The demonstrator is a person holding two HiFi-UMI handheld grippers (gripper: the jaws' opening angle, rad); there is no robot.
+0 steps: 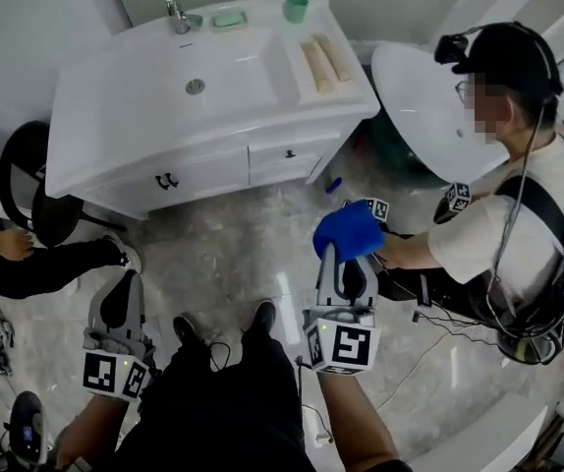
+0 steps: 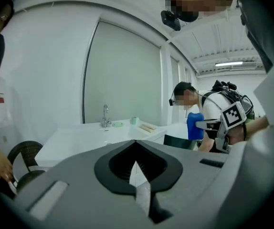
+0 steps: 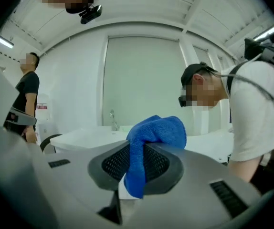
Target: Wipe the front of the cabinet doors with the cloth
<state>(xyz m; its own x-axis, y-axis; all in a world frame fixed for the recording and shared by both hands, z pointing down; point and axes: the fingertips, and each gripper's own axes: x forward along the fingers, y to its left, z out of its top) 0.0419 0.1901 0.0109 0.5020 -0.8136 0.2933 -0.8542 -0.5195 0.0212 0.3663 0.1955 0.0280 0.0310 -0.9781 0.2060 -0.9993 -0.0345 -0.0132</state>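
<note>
The cloth (image 1: 349,232), a blue one, is pinched between the jaws of the right hand-held gripper (image 3: 136,165). It is bunched above the jaw tips, and one end hangs down between the pads. In the head view it is seen just to the 3 o'clock side of centre, held over the marbled floor (image 1: 233,254). It is well apart from the cabinet doors (image 1: 174,178), which lie at 11 o'clock from it.

The left hand-held gripper (image 1: 122,285) is held low at 8 o'clock. Its jaws are pressed together and nothing is gripped between them. It is pointed towards the cabinet at 12 o'clock.

The two doors are white and shut, with dark handles side by side at their meeting edge. A drawer front (image 1: 287,153) with a small knob is set at 3 o'clock from them. On the white tabletop (image 1: 105,106) above, a washbasin (image 1: 196,77) is sunk. A tap (image 1: 176,13) stands at 12 o'clock from it, and a green cup (image 1: 296,8) stands at the 1 o'clock corner.

A second person (image 1: 503,229) in a white shirt and dark cap is crouched at 3 o'clock, near the cloth. A leg in dark trousers (image 1: 36,266) is stretched in from 9 o'clock.
</note>
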